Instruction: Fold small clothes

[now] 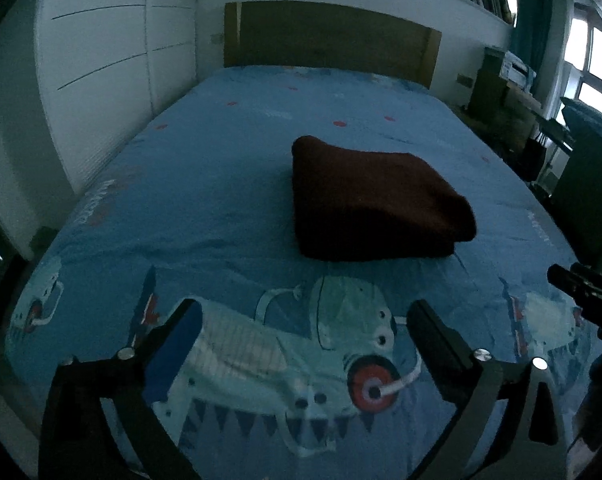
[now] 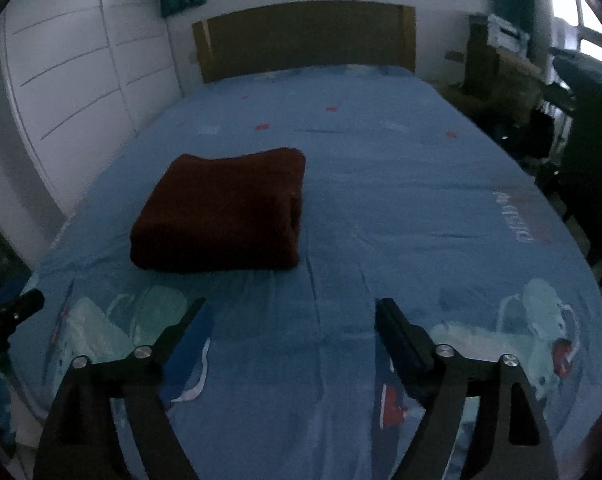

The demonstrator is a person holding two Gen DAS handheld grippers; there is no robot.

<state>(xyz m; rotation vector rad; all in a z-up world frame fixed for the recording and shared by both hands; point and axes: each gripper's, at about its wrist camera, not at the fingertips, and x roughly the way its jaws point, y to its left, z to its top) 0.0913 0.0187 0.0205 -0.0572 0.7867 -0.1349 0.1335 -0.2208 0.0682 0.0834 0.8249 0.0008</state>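
Note:
A dark red cloth (image 1: 375,204) lies folded into a thick rectangle on the blue printed bed sheet (image 1: 205,184). It also shows in the right wrist view (image 2: 225,216), left of centre. My left gripper (image 1: 305,312) is open and empty, held above the sheet short of the cloth's near edge. My right gripper (image 2: 291,312) is open and empty, near the sheet's front and to the right of the cloth. Each gripper's tip shows at the edge of the other's view: the right one (image 1: 581,284) and the left one (image 2: 17,312).
A wooden headboard (image 1: 329,44) stands at the far end of the bed. White wardrobe doors (image 1: 101,72) run along the left. A desk, boxes and a dark chair (image 2: 581,128) crowd the right side by the window.

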